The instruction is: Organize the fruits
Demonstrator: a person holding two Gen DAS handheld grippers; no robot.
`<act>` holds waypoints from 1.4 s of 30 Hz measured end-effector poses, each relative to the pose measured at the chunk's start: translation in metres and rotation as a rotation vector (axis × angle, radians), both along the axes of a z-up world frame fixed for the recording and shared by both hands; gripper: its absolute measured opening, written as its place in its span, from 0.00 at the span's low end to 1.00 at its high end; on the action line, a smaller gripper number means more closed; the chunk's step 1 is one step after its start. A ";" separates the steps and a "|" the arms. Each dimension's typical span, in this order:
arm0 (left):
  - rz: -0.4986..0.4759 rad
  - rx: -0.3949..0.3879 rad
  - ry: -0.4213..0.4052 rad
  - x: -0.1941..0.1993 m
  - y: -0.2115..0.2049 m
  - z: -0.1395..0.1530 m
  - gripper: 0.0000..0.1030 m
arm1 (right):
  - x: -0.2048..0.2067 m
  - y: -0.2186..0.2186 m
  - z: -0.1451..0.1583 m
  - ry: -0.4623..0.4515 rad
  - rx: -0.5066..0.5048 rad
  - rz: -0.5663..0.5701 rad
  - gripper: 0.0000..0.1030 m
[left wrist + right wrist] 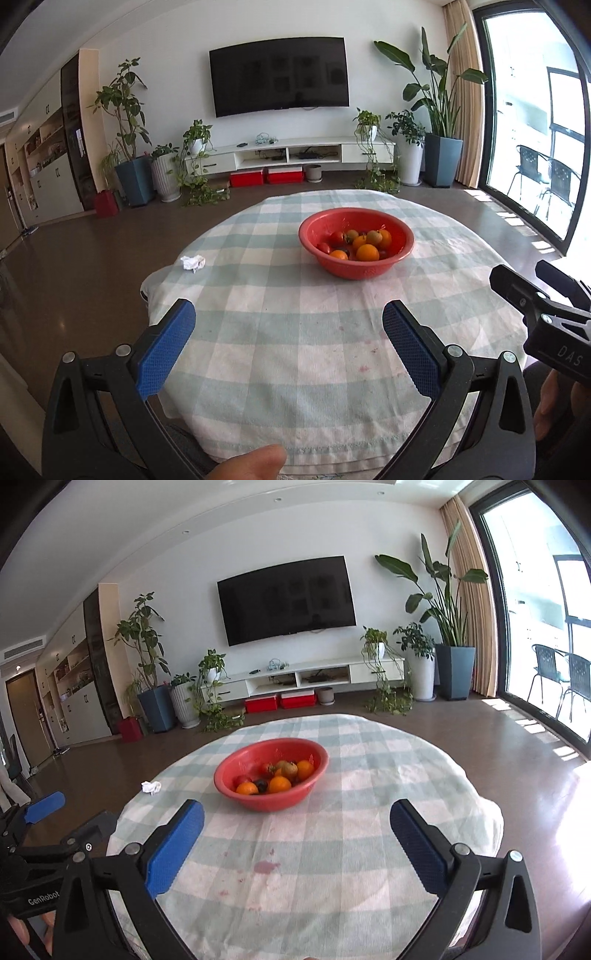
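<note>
Fruit bowl untouched, both tools clear.
We find the left gripper [289,319] and right gripper [296,818] spread wide and empty above the checked tablecloth [295,350]; oranges [367,252] sit in the red bowl [325,229].

One bowl of mixed fruit, one scrap of paper

One red bowl [356,225] holds four oranges [367,253], about three red tomatoes [336,237] and two greenish-brown fruits [373,236]; one crumpled tissue [192,263] lies on one checked tablecloth [280,332].
</note>
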State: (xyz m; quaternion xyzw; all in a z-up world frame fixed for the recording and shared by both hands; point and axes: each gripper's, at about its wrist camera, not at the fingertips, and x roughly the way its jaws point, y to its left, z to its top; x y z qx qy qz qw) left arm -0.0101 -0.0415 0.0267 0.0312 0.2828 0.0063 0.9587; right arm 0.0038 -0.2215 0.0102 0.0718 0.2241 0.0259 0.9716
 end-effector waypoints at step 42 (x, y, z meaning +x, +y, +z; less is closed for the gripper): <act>-0.012 -0.059 0.163 0.048 -0.008 -0.065 1.00 | 0.008 0.003 -0.055 0.062 -0.099 -0.042 1.00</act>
